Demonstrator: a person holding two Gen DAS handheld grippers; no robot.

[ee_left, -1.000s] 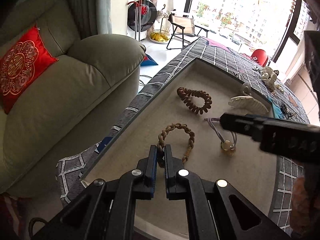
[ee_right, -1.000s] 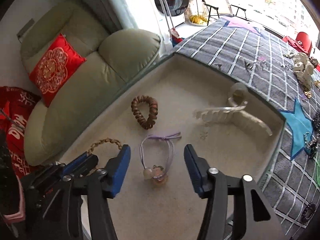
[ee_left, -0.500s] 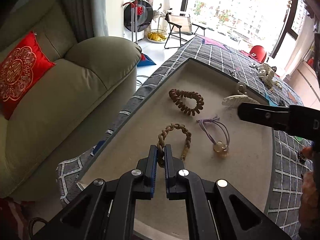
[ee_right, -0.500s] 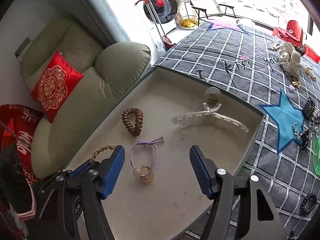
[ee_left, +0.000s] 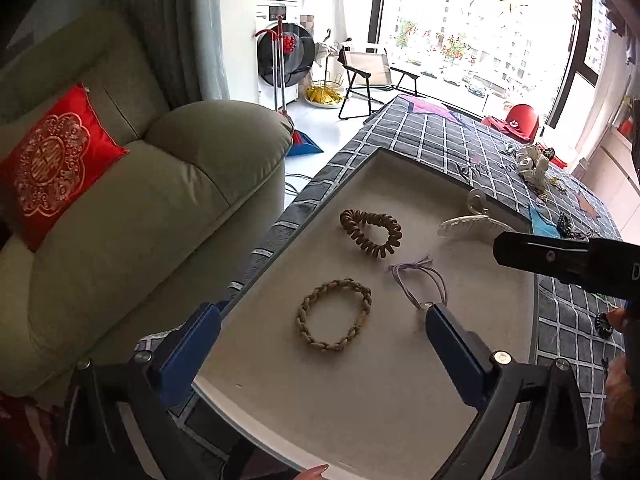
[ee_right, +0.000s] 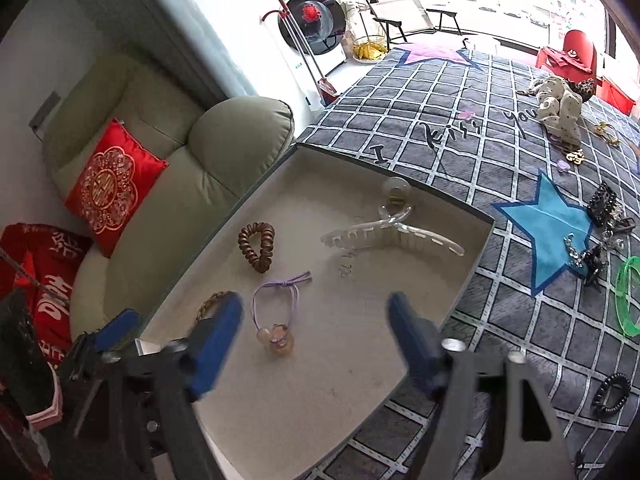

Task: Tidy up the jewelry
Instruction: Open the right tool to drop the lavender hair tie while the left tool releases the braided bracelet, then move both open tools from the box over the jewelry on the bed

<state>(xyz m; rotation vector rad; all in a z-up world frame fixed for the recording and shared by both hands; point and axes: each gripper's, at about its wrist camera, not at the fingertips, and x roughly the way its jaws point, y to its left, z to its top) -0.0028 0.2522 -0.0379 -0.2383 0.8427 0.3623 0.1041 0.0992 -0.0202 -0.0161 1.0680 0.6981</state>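
**Tray Loaded With Four Hair Accessories, Both Grippers Spread Wide**

A bench covered by a grey checked cloth stands beside a green sofa with a red cushion; a washing machine and a window occupy the background. A shallow beige tray rests on the cloth.

Tray contents:
- Braided tan bracelet, lying flat and free near the tray centre in the left wrist view.
- Brown spiral hair tie, at 12 o'clock from the bracelet.
- Purple hair tie with beads, at 3 o'clock from the bracelet.
- Clear claw clip, near the far tray wall.

The left gripper hovers over the near tray edge, fingers far apart and holding nothing, the bracelet between and beyond them. The right gripper also has its fingers far apart and empty, with the purple hair tie between them. Loose accessories, including a green bangle and a black spiral tie, lie on the cloth at 3 o'clock from the tray.
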